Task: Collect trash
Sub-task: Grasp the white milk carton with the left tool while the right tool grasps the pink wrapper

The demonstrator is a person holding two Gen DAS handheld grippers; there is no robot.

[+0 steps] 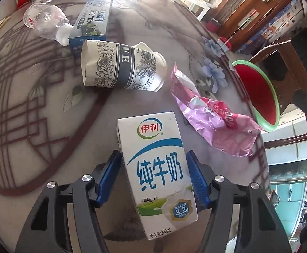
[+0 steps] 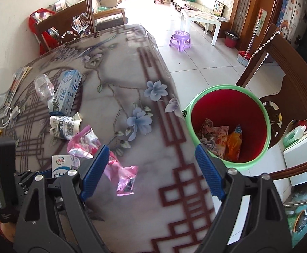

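1. The left gripper (image 1: 153,179) points steeply down at the table (image 1: 37,126), and a white and blue milk carton (image 1: 157,168) lies flat between its two blue pads (image 1: 109,175).
2. Both pads sit against the carton's long sides, so the jaws are clamped on the milk carton; the carton lies on the tabletop.
3. In the right wrist view only the carton's top end (image 2: 63,164) shows, near the table's long edge that faces the bin.
4. A crumpled pink wrapper (image 1: 212,122) lies just beside the carton, between it and that edge.
5. A squashed paper cup (image 1: 121,67) with a flower print lies on its side further in from the edge, apart from the carton.
6. A blue and white box (image 1: 93,19) lies beyond the cup, and a clear plastic bottle (image 1: 46,21) on its side touches the box at the bottle's neck end.
7. The right gripper (image 2: 151,168) hangs over the table's long edge with its jaws wide apart and nothing between the pads.
8. A red bin (image 2: 227,109) with a green rim stands on the tiled floor (image 2: 185,59) just off that edge, and it holds several crumpled wrappers at its bottom.
9. A wooden chair (image 2: 280,63) stands beside the bin.
10. Another wooden chair (image 2: 65,23) stands at the far end of the table, and a purple stool (image 2: 181,39) stands on the floor beyond.
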